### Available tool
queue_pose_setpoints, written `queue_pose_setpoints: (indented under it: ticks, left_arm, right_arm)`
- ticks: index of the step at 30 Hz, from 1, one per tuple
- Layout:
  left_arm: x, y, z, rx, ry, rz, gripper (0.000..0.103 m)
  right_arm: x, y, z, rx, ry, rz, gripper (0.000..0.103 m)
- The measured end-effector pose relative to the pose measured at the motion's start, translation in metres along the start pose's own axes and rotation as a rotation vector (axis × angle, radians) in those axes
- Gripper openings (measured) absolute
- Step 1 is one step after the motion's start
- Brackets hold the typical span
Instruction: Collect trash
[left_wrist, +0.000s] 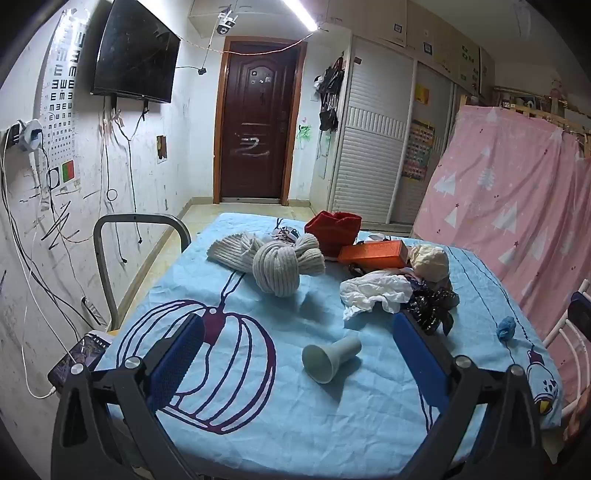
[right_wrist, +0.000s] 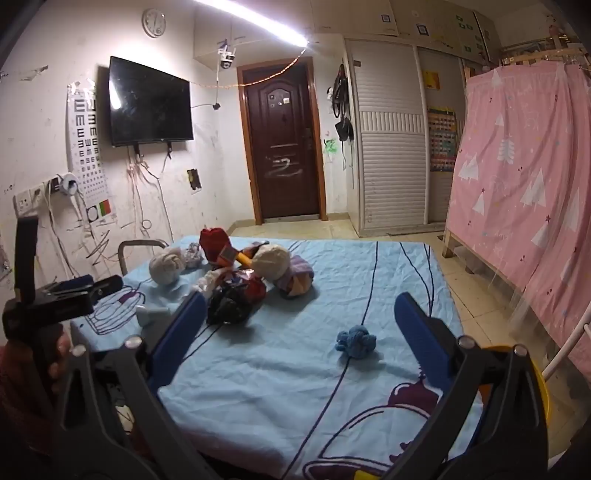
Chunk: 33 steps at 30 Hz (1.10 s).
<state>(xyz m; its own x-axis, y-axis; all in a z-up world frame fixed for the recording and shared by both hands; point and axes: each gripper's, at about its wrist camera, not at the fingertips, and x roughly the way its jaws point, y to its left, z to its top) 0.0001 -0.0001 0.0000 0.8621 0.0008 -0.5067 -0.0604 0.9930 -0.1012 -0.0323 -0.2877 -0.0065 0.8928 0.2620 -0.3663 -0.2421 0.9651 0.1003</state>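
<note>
On the blue tablecloth (left_wrist: 258, 424) lie a pale green funnel-shaped cup (left_wrist: 330, 356) on its side, crumpled white paper (left_wrist: 373, 295), a crumpled black plastic bag (left_wrist: 432, 304) and a small blue crumpled ball (left_wrist: 505, 328). My left gripper (left_wrist: 299, 347) is open and empty, its jaws on either side of the cup, just short of it. My right gripper (right_wrist: 301, 328) is open and empty. The blue ball (right_wrist: 355, 341) lies between its jaws, a little ahead. The black bag (right_wrist: 231, 301) is by its left finger. The left gripper (right_wrist: 74, 288) shows at the left.
A grey knitted scarf (left_wrist: 273, 260), a red pouch (left_wrist: 332, 232), an orange box (left_wrist: 373, 253) and a cream bundle (left_wrist: 430, 262) lie at the table's far side. A chair (left_wrist: 136, 229) stands at the left, a phone (left_wrist: 77, 358) below it. A pink curtain (right_wrist: 517, 192) hangs right; something yellow (right_wrist: 543, 384) sits below the right gripper.
</note>
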Motion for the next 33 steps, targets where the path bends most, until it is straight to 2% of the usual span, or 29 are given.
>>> queue_pose_setpoints:
  ticks: [17, 33]
  left_arm:
    - [0.0003, 0.0004, 0.0000, -0.007, 0.005, -0.004, 0.093]
    - [-0.0004, 0.0008, -0.0009, -0.008, 0.007, -0.006, 0.093]
  right_arm:
    - [0.0043, 0.0095, -0.0008, -0.016, -0.003, -0.003, 0.098]
    - [-0.0016, 0.0031, -0.0007, -0.007, -0.005, 0.002, 0.098]
